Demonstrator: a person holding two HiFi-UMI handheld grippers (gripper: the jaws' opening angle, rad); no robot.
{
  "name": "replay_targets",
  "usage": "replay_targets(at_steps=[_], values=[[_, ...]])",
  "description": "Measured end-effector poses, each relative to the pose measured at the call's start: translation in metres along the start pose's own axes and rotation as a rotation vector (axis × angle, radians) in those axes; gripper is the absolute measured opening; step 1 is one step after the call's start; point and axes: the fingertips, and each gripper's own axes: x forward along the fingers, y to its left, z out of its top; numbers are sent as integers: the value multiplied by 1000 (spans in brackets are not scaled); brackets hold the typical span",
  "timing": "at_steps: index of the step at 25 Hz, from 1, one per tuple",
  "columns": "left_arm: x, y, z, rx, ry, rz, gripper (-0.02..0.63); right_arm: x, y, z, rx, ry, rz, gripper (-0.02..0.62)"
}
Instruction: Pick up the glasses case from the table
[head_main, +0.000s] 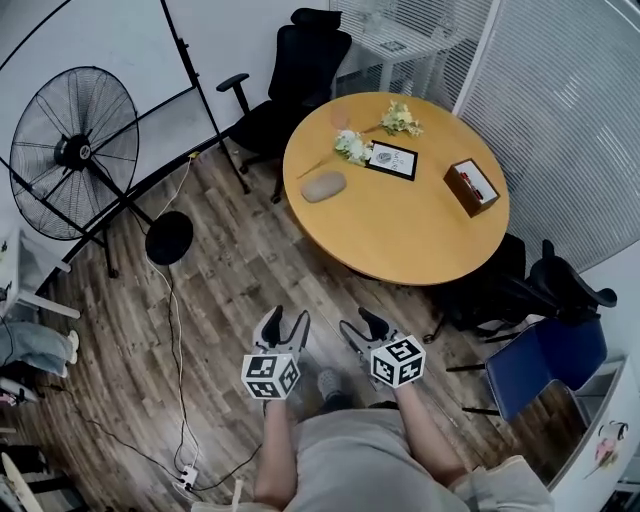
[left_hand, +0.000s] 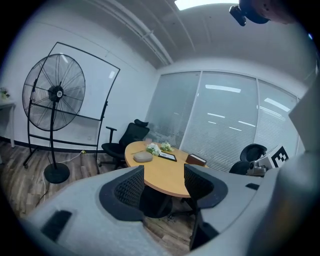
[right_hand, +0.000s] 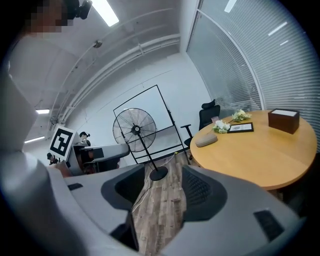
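1. glasses case (head_main: 323, 186): grey, oval, pebble-shaped. it lies flat on the round wooden table (head_main: 400, 235), on the left part near the edge by the black office chair (head_main: 300, 75).
2. neighbours: white flowers (head_main: 352, 146) just beside its far end, a framed card (head_main: 392, 159) near, a brown box (head_main: 471, 186) well apart on the other side.
3. left gripper (head_main: 287, 322): jaws spread, only floor and table seen between them, nothing held.
4. right gripper (head_main: 362, 325): jaws spread too, bare floor in the gap, empty.
5. both grippers sit low in the head view over the wood floor, well apart from the case and short of the table edge.
6. handling guess: probably light, with a stiff shell under a matte, fabric-like skin, so decent friction. not fragile, but the domed top could squirt out of a high pinch.
7. where to grip: across the short width at mid-length, pads low on the sides close to the tabletop. the long axis looks too wide for the jaws.
8. risk: snagging the flowers at the far end, so come in from the near side.
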Motion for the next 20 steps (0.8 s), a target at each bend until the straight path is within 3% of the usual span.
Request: replay_targets(at_steps=[20], values=[[34,79,20,-45,0,18,233,84,-12,27,2,27,-7,215]])
